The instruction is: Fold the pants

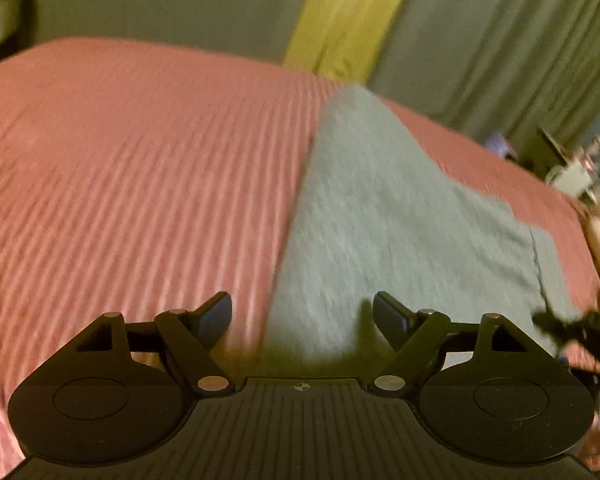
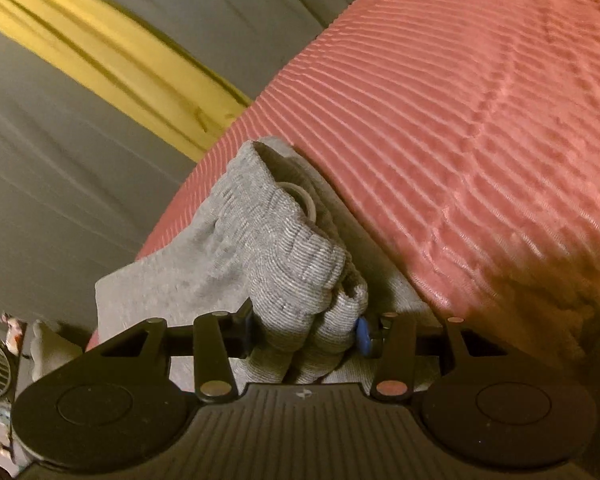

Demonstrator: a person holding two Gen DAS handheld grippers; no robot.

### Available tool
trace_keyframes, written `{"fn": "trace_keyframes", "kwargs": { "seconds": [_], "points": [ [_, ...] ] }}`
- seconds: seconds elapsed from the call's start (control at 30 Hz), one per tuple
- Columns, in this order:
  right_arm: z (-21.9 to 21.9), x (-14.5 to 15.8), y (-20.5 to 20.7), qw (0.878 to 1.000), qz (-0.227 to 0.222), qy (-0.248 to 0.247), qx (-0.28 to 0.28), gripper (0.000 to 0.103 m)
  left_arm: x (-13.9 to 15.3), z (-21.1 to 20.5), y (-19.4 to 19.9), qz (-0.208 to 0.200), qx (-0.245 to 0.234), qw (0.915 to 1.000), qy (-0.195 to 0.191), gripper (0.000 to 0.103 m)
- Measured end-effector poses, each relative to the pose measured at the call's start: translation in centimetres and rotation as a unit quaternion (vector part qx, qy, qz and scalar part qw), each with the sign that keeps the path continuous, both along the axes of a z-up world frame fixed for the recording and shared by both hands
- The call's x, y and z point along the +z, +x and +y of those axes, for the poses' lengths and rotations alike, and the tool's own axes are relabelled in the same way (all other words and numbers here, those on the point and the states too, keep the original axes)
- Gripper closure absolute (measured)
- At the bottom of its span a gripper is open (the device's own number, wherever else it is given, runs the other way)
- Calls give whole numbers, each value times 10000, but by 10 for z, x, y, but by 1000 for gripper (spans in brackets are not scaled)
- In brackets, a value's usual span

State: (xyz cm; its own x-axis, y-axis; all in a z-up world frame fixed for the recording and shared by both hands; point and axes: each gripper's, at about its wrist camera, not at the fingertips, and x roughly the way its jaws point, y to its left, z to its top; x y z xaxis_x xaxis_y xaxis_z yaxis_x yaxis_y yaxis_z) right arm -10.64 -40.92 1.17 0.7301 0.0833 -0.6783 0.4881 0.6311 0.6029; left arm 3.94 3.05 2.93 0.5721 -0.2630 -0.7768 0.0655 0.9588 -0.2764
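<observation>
Claws, two of them, fill the near edge of each view. The right claw [image 2: 304, 330] is clenched on the bunched ribbed waistband [image 2: 296, 280] of one pair of grey sweatpants [image 1: 384, 216], the fabric gathered between its blue pads. The left claw [image 1: 302, 316] is released, nothing between its fingers, hovering over the near left edge of the pants. The pants lie on one bed with a ribbed pink bedspread [image 1: 140, 168], tapering toward the far side. Left of them the spread is bare and wide. Beyond the far edge hang grey curtains [image 1: 500, 40] with one yellow curtain [image 1: 348, 12] between.
</observation>
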Motion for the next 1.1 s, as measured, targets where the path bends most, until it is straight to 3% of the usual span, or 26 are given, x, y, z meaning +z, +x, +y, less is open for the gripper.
{"fn": "trace_keyframes", "kwargs": {
  "seconds": [0.07, 0.17, 0.23, 0.3, 0.4, 0.5, 0.63, 0.7, 0.8, 0.9, 0.97, 1.03, 1.1],
  "points": [
    [-2, 4, 1, 9998, 188, -3, -1, 54, 3, 4, 1, -168, 121, 9998, -45, 20],
    [-4, 20, 3, 9996, 229, -153, 44, 39, 8, 0, 4, -420, 214, 9988, 148, 20],
    [-3, 35, 2, 9980, 166, -605, 88, 33, 10, -7, 8, -534, 45, 9982, 276, 20],
    [5, 50, 4, 9919, 36, -1263, 112, 16, 18, -26, 14, -660, -162, 9972, 311, 20],
    [16, 65, 6, 9785, -208, -2045, 189, 8, 23, -47, 21, -834, -529, 9938, 519, 19],
    [19, 60, 20, 9687, -195, -2443, 390, 7, 21, -68, 36, -930, -775, 9892, 823, 19],
    [8, 19, 36, 9717, 416, -2289, 403, 5, 0, -85, 53, -1036, -1015, 9794, 1404, 19],
    [0, -3, 30, 9786, 280, -1997, 406, 4, -12, -82, 55, -976, -1062, 9767, 1588, 16],
    [-12, -10, 32, 9885, 246, -1450, 358, 4, -34, -72, 65, -665, -824, 9860, 1290, 8],
    [-14, -15, 32, 9872, 157, -1511, 478, 4, -36, -54, 73, -287, -469, 9960, 703, 4],
    [-14, -16, 29, 9875, 102, -1515, 431, 4, -23, -47, 68, -467, -257, 9970, 558, 7],
    [-12, -16, 26, 9874, 86, -1522, 429, 4, -7, -48, 62, -904, -82, 9918, 901, 10],
    [-12, -16, 23, 9873, 59, -1533, 413, 4, 5, -51, 63, -1096, -82, 9887, 1020, 11]
  ]
}}
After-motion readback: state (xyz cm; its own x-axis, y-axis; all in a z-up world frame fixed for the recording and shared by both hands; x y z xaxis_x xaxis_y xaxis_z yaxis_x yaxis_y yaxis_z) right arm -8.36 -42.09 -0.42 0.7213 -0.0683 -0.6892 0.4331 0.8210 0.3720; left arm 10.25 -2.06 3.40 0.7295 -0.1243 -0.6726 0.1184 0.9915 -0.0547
